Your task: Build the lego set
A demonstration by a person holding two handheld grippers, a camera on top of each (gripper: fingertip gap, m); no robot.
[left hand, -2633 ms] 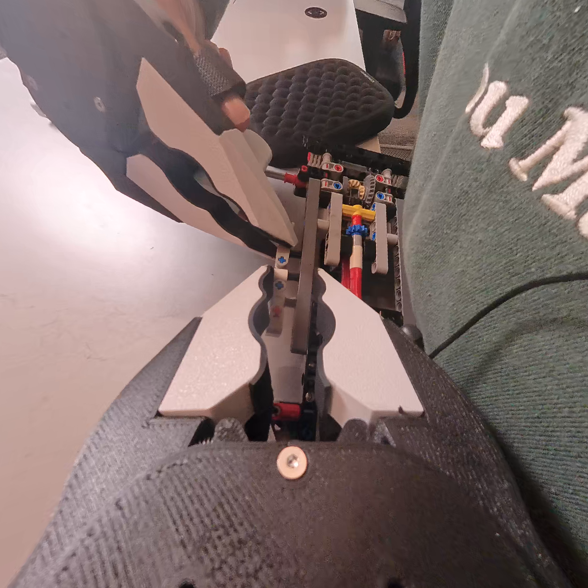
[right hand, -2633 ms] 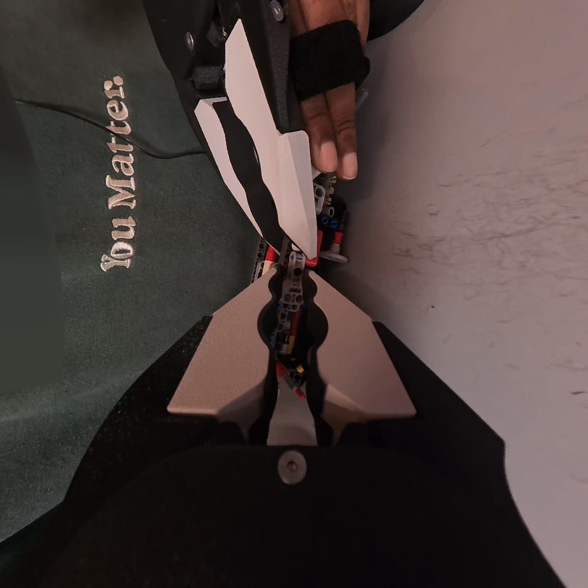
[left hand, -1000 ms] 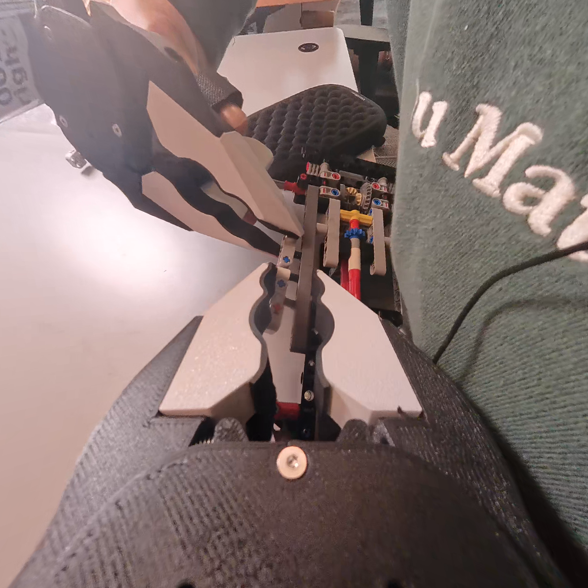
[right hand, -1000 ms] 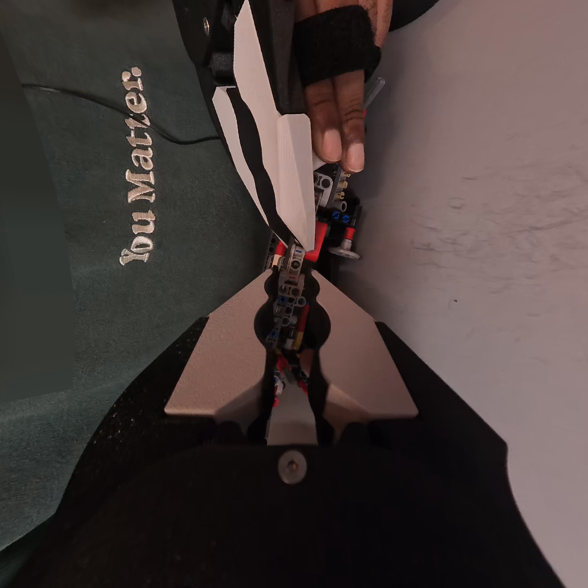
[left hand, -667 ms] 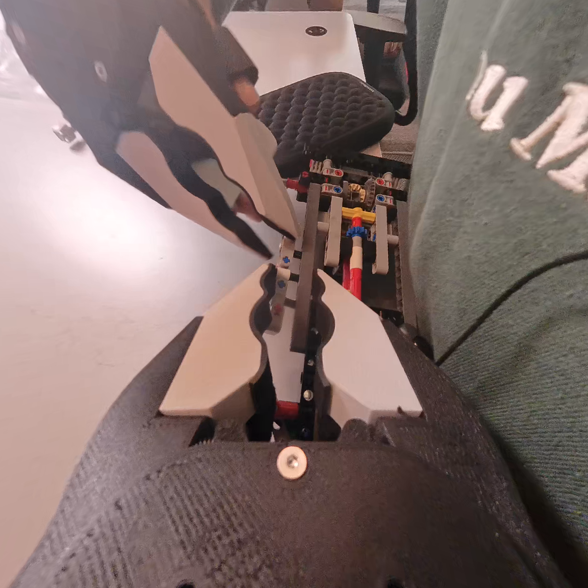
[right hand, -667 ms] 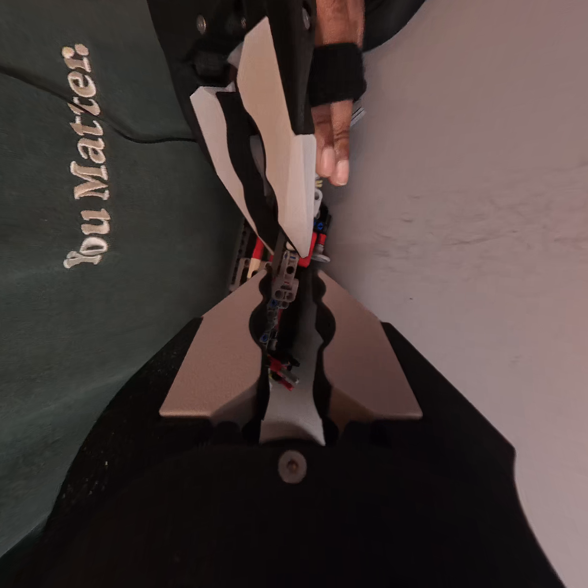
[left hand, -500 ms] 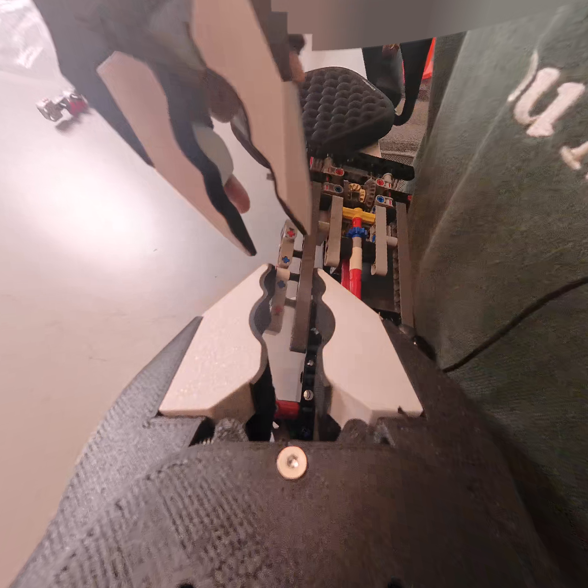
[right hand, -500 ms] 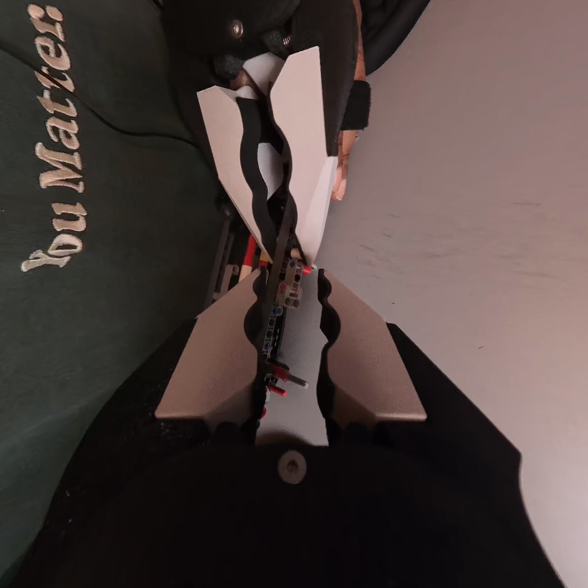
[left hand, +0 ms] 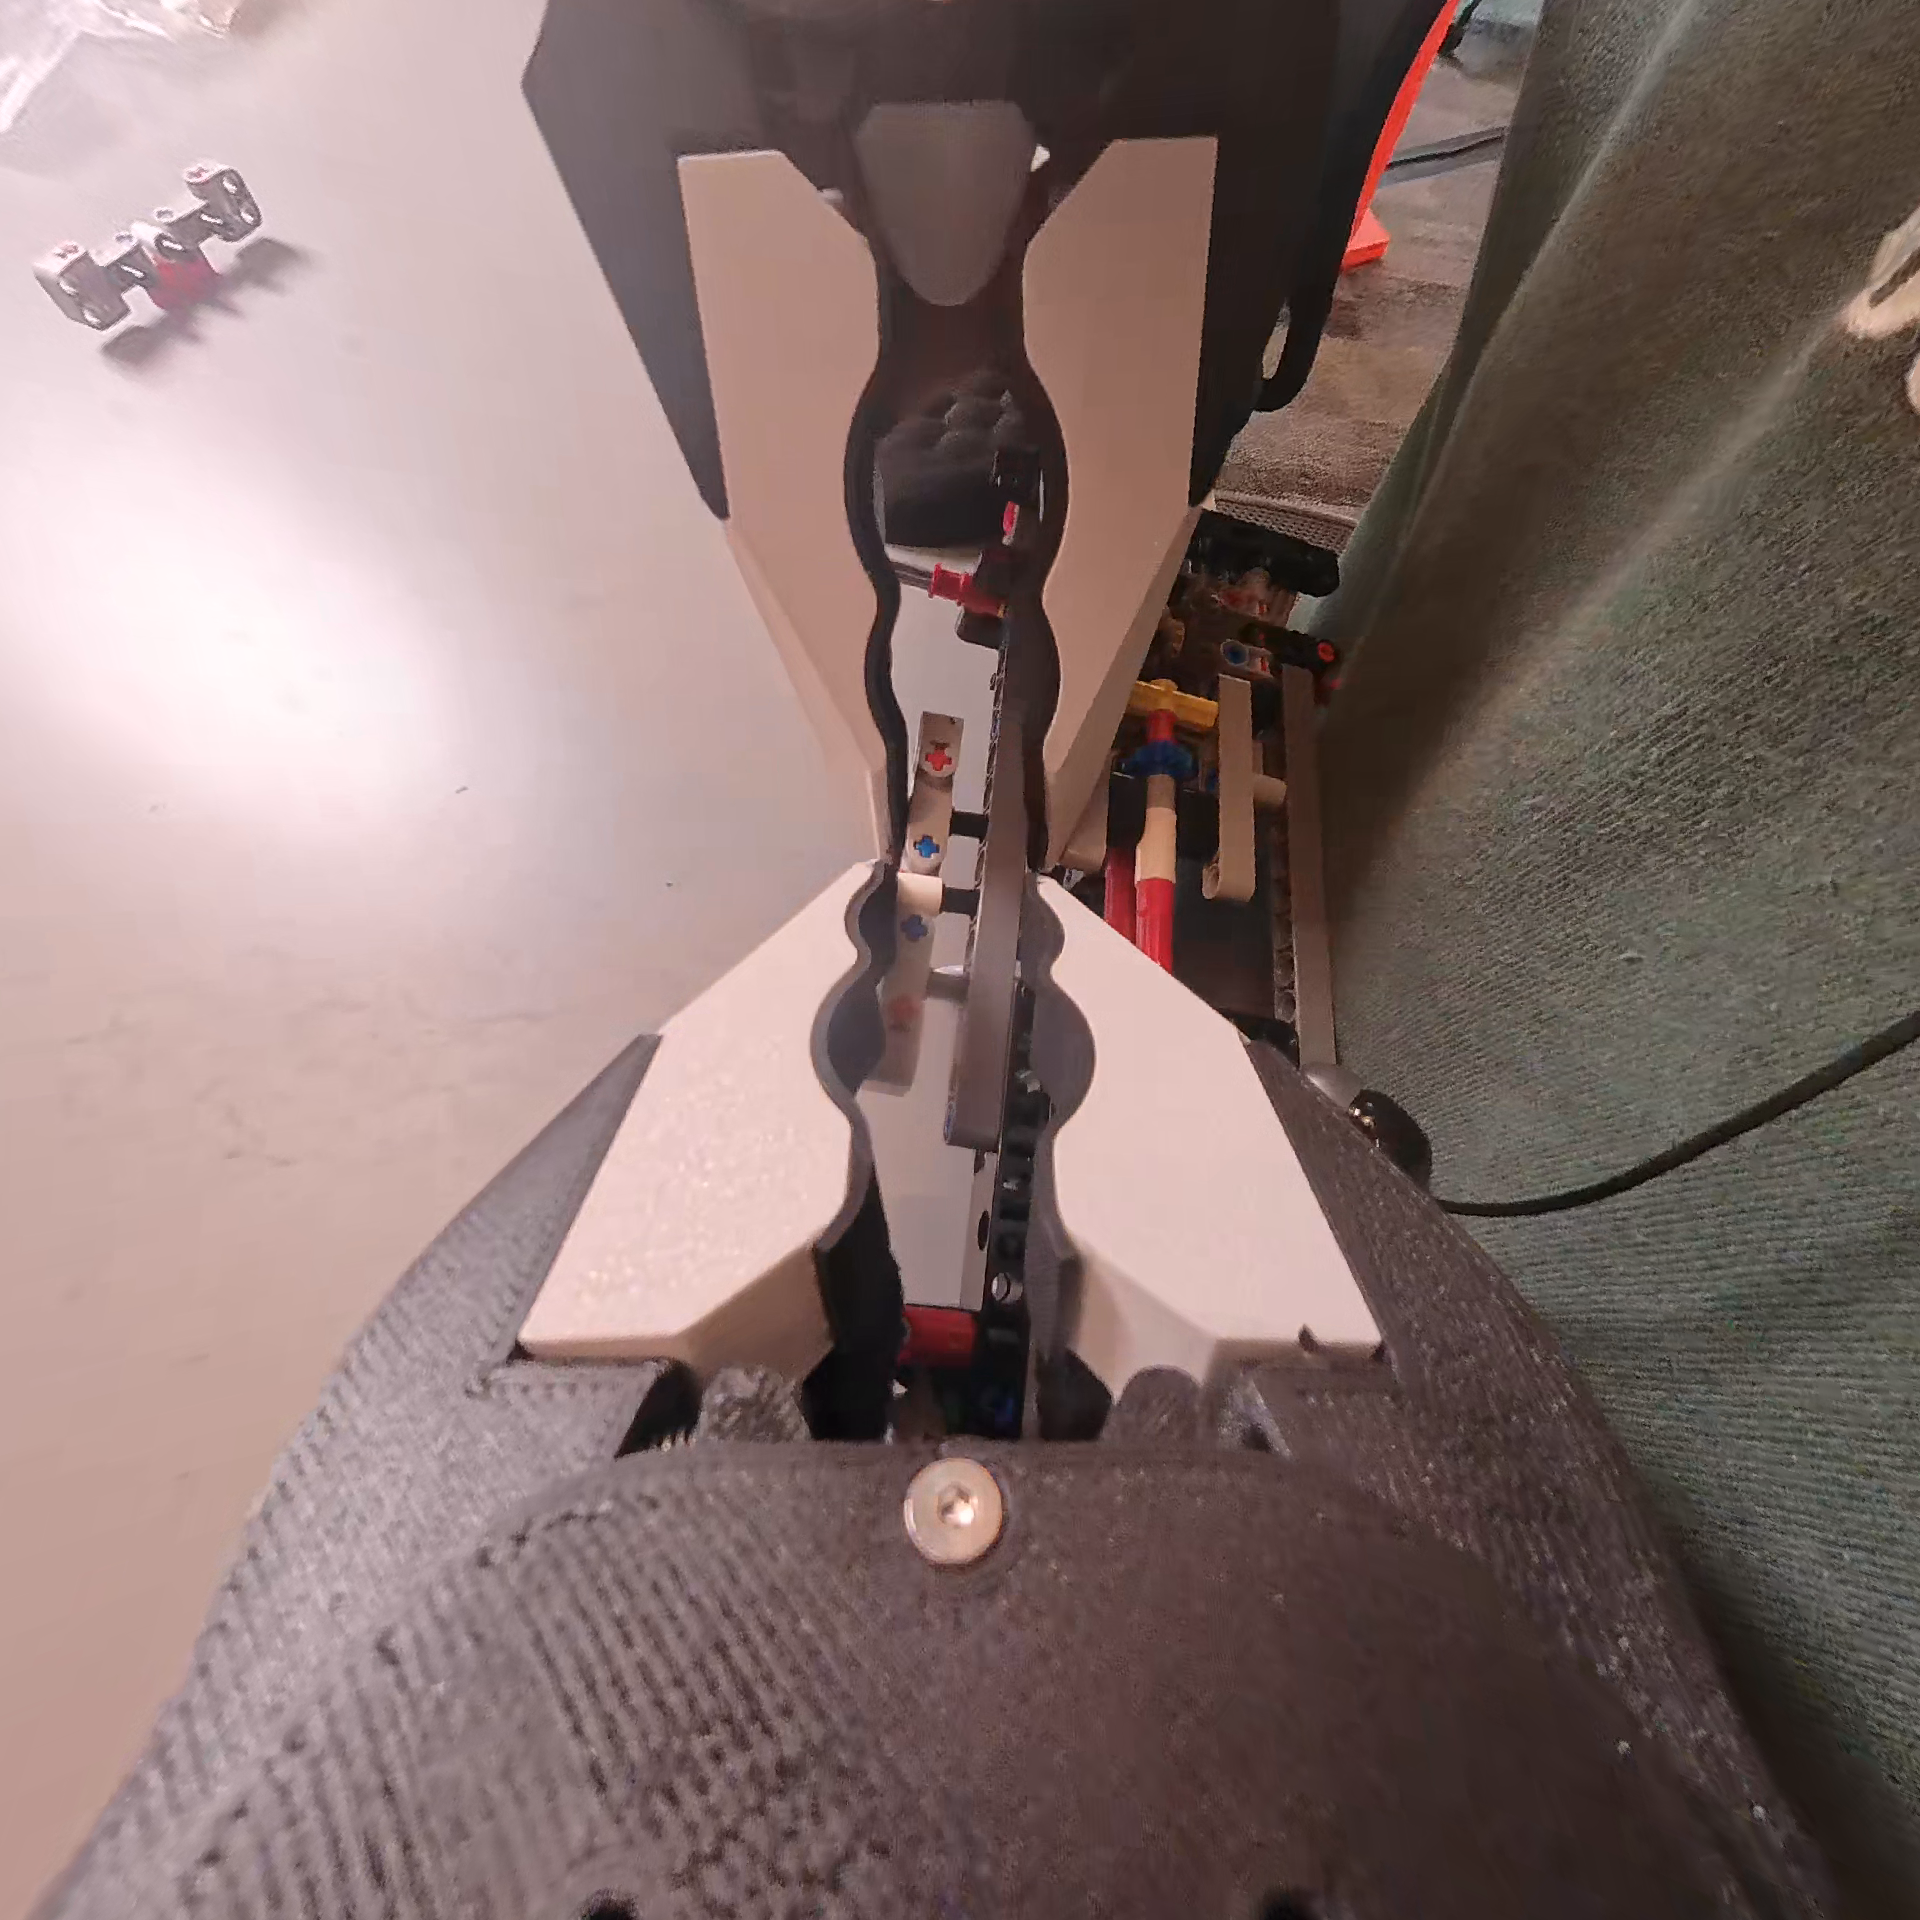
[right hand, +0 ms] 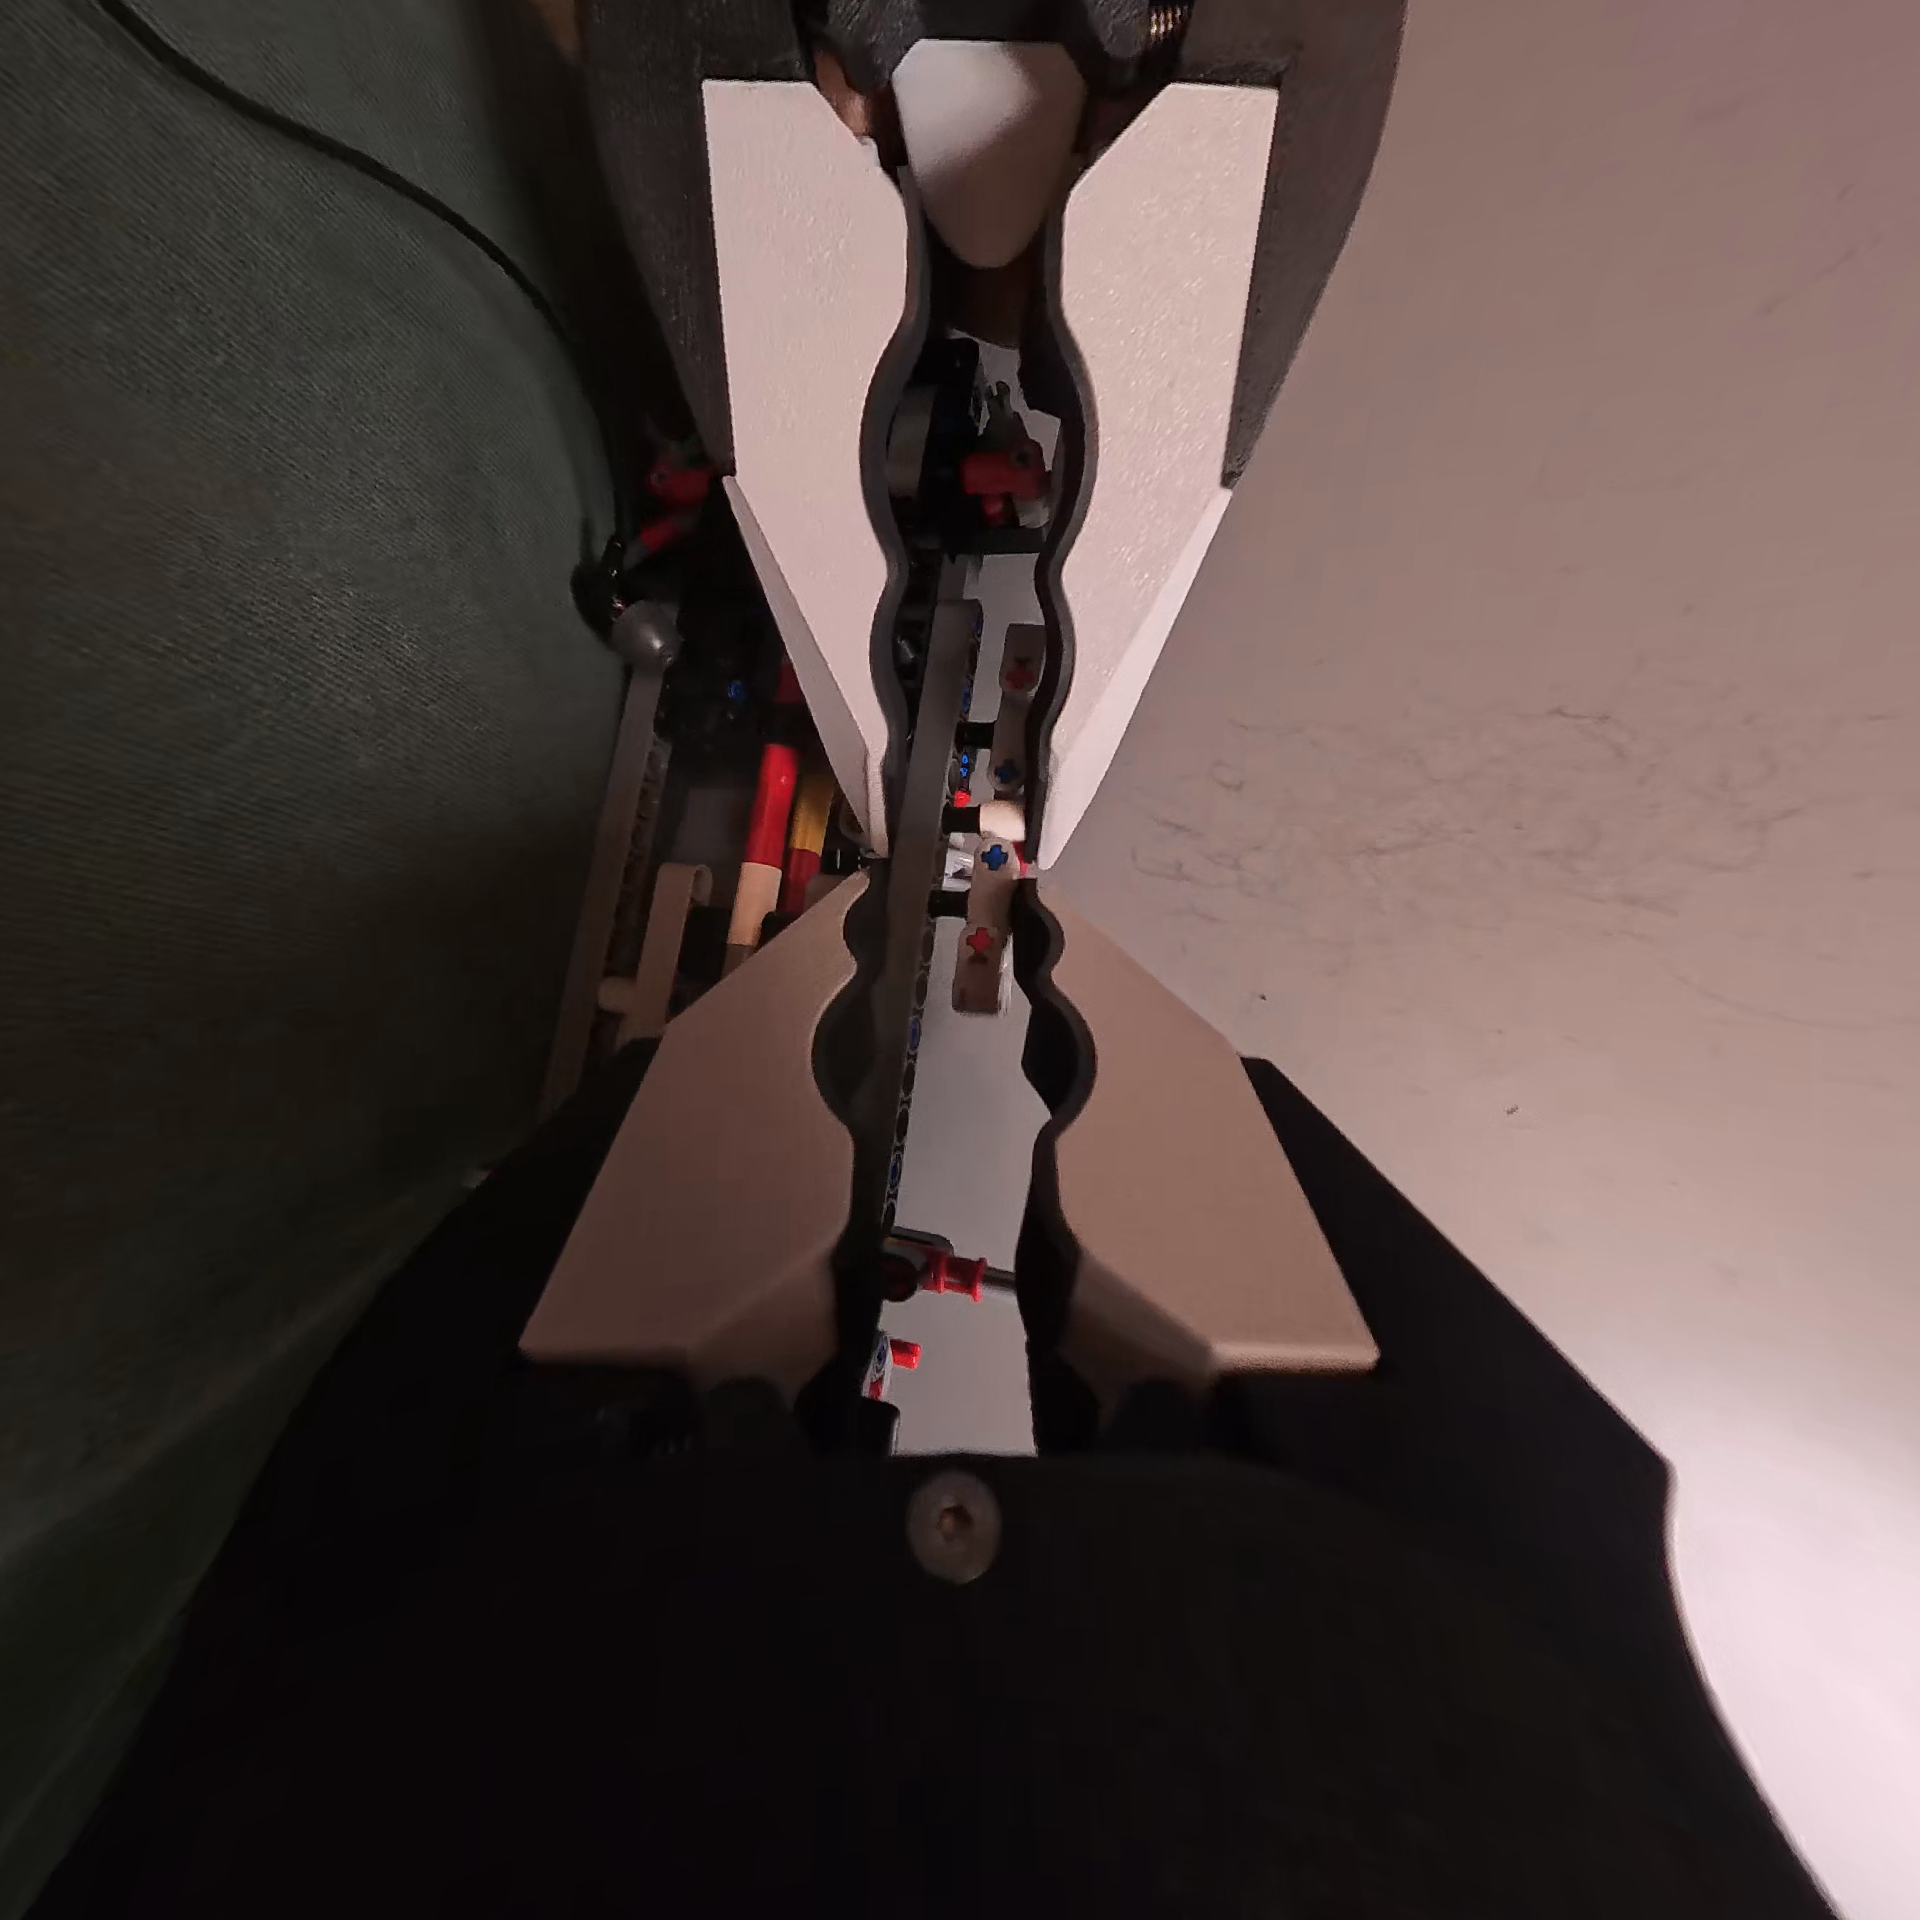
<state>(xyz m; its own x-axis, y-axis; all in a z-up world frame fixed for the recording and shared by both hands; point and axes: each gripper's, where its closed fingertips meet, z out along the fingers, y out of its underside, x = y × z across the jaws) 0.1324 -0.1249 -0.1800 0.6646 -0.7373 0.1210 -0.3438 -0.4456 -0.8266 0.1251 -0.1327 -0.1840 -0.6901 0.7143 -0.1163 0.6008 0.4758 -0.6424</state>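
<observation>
1. Left hand-held gripper [left hand: 961,894], at the bottom centre of the left wrist view, has its jaws drawn in tight on the lego model [left hand: 1153,831]. They pinch a long grey beam [left hand: 997,935] and a short white beam [left hand: 914,935] pinned beside it.
2. Right hand-held gripper [right hand: 945,894] faces it tip to tip, its jaws narrowly parted around the same grey beam [right hand: 914,935] and white beam [right hand: 982,945]. Both pieces lie against its fingers, but I cannot tell whether it is pressing on them.
3. Only a cut-off sliver of pale embroidered lettering [left hand: 1891,291] shows at the right edge of the left wrist view, too little to read.
4. That lettering sits on a dark green garment [left hand: 1662,727], which fills the right side of that view and presses against the model's far flank. It hides part of the red, yellow and blue parts there.
5. A thin black cable [left hand: 1662,1153] crosses the garment.
6. The model lies at the edge of the pale desk [left hand: 312,831].
7. A small loose grey-and-red lego piece [left hand: 145,260] rests on the desk at the upper left, well apart from the model.
8. An orange object [left hand: 1371,208] shows at the upper right, behind the facing gripper.
</observation>
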